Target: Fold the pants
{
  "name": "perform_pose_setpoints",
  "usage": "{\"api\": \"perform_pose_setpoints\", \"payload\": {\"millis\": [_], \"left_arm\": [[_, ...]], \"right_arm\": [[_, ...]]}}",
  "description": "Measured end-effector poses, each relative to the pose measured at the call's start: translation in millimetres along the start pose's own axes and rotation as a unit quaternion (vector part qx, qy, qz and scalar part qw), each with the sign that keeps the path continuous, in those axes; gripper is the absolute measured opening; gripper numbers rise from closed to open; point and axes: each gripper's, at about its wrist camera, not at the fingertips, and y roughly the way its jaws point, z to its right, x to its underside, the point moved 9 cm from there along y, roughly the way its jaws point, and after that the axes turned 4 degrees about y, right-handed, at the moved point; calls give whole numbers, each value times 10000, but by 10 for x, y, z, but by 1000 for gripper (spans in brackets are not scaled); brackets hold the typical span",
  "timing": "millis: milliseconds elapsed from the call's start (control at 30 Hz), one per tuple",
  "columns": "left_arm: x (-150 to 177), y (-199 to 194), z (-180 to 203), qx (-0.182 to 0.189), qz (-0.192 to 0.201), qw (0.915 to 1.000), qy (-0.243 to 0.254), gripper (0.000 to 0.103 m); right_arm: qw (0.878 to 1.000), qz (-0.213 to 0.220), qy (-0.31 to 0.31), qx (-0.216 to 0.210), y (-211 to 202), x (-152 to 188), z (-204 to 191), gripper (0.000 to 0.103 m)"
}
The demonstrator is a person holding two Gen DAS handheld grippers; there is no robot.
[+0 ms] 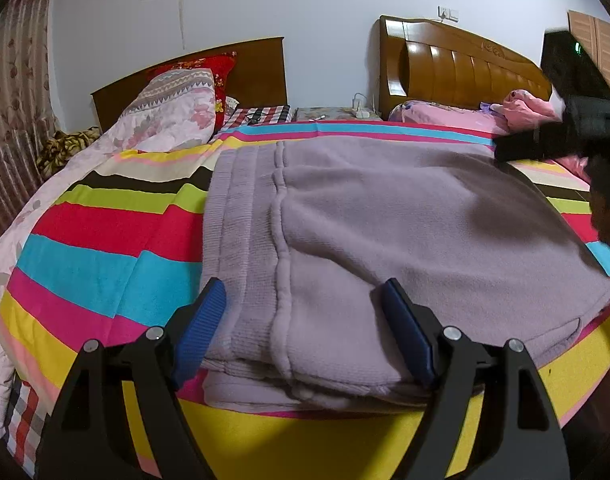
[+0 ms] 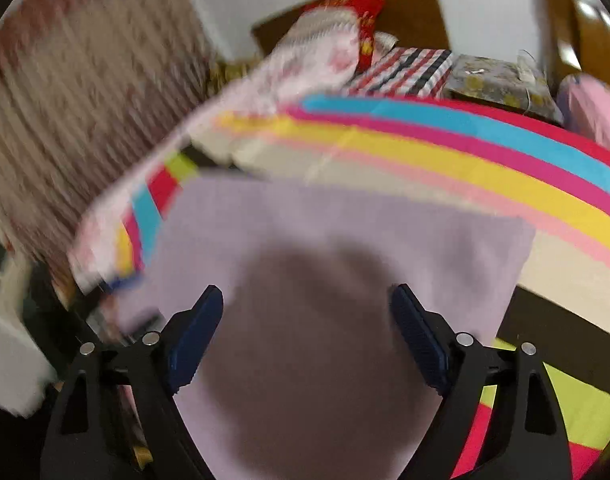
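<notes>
Right wrist view is smeared with blur, so you can make out only flat lilac cloth, probably the pants [image 2: 345, 264], filling the frame under a dark shadow, with their near edge cut off below. Your right gripper [image 2: 307, 300] hangs over that cloth with its 2 fingers spread wide and nothing between them. From the left wrist view, your right gripper [image 1: 553, 144] shows only as a dark shape at the far right edge of the pants. Your left gripper [image 1: 301, 296] is low at the near edge, its jaws apart, straddling the ribbed waistband end without pinching it. The pants [image 1: 385, 216] lie folded in stacked layers on the striped bedspread [image 1: 105, 248]. Behind it are a floral quilt [image 1: 165, 120], 2 wooden headboards [image 1: 457, 64] and a curtain [image 1: 13, 100] on the left.
</notes>
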Motion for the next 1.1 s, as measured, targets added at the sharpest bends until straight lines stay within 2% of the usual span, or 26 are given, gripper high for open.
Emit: {"api": "perform_pose_setpoints", "payload": {"millis": [67,100,200,267,367,400,433,500,567,633,700,733,833,867,933,967,1033,1100], "left_arm": [[1,4,0,-11,6,10000,5,80],[-1,5,-2,-13,12,10000,4,80],[3,4,1,-4,23,10000,7,80],[6,-1,8,-3,24,10000,15,80],[9,-2,11,-4,24,10000,10,80],[11,-3,12,-5,24,10000,10,80],[11,-4,12,-5,26,10000,11,80],[8,-1,9,-5,35,10000,15,80],[-1,-2,8,-2,49,10000,17,80],[-3,0,14,5,58,10000,18,80],[2,-2,16,5,55,10000,21,80],[3,-2,19,2,50,10000,27,80],[4,0,18,4,26,10000,32,80],[2,0,20,1,22,10000,31,80],[-4,6,19,-6,0,10000,40,80],[-11,7,27,-9,-6,10000,42,80],[-15,8,34,-15,-14,10000,49,80],[-23,14,38,-27,-50,10000,65,80]], "right_arm": [[9993,252,-82,-273,-112,-77,-156,91],[9989,189,-246,-349,-90,-53,-259,91],[9966,-356,-721,-177,176,65,-356,91],[9960,-683,-570,20,398,25,-170,91],[9973,-202,-60,699,391,-321,267,91],[9974,3,163,702,327,-427,340,91],[9978,275,401,452,214,-545,344,91],[9979,479,414,145,125,-619,248,91],[9995,184,157,220,209,-523,167,92],[9986,-487,38,217,450,-329,188,93],[9965,-683,161,446,539,-194,340,92],[9957,-489,294,734,520,-228,501,92],[9892,203,781,1220,225,-360,705,92],[9888,358,813,1199,140,-374,664,92],[9917,646,676,883,-41,-301,413,92],[9939,669,509,714,-130,-157,189,92],[9978,480,94,456,-161,202,-205,92],[9982,314,-269,436,-166,528,-460,92]]}}
